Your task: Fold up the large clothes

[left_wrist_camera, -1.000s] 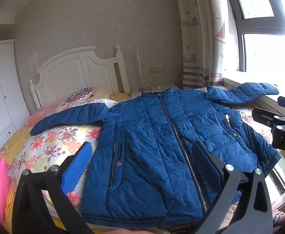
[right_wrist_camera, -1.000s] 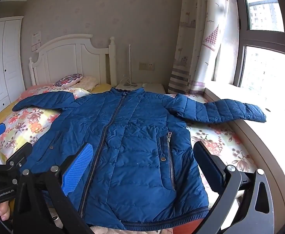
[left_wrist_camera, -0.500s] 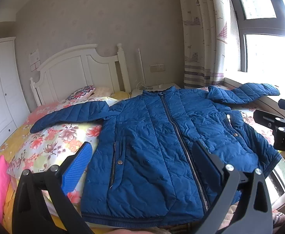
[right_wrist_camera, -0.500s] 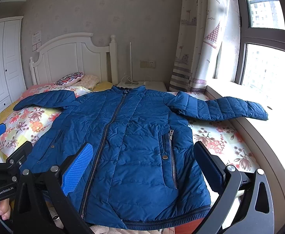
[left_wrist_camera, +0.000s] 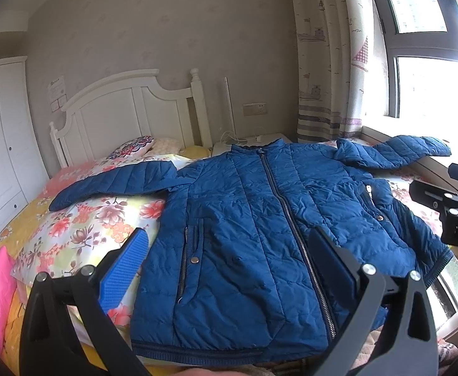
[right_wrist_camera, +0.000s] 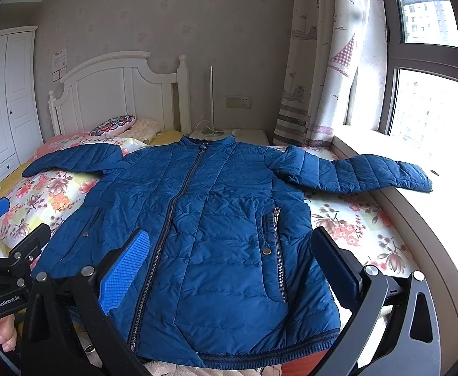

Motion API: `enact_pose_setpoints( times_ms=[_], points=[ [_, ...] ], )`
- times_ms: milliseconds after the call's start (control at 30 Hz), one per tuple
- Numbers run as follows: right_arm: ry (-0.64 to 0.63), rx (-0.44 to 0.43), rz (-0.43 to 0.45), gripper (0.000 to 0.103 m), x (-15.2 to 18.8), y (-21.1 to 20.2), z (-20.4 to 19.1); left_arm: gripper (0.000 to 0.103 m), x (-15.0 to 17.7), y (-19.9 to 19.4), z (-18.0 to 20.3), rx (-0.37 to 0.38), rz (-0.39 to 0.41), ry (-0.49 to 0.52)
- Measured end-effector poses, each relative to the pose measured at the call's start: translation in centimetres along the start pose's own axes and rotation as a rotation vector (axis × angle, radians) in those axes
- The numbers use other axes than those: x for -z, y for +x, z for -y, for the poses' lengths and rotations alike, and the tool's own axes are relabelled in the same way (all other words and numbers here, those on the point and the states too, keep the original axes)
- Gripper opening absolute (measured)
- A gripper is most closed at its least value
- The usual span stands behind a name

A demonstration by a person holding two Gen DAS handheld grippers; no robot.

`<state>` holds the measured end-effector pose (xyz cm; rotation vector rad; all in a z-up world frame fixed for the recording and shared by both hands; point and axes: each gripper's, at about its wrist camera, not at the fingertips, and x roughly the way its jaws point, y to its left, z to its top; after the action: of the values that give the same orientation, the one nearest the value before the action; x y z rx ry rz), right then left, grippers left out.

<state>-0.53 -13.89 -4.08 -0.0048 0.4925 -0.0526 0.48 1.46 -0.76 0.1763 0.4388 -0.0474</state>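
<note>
Blue jacket lies flat, zipped, mid-frame on the bed, sleeves out. Fold not begun, I reckon. Left tongs & right tongs both released, holding nothing. Next: grab a sleeve, fold inward.

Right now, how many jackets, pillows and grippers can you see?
Jackets: 1, the blue jacket
Pillows: 2, patterned pillow and cream pillow
Grippers: 2, left gripper and right gripper
Total: 5

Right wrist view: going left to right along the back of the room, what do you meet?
Wardrobe → headboard → wall socket → curtain → window.
</note>
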Motion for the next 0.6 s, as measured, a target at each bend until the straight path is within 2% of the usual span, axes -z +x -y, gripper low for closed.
enact_pose_setpoints(
  times_ms=[600],
  points=[
    [0.002, -0.013, -0.008, 0.099, 0.12, -0.03, -0.31, 0.101, -0.05, 0.01, -0.29, -0.001, -0.003, -0.008]
  ],
)
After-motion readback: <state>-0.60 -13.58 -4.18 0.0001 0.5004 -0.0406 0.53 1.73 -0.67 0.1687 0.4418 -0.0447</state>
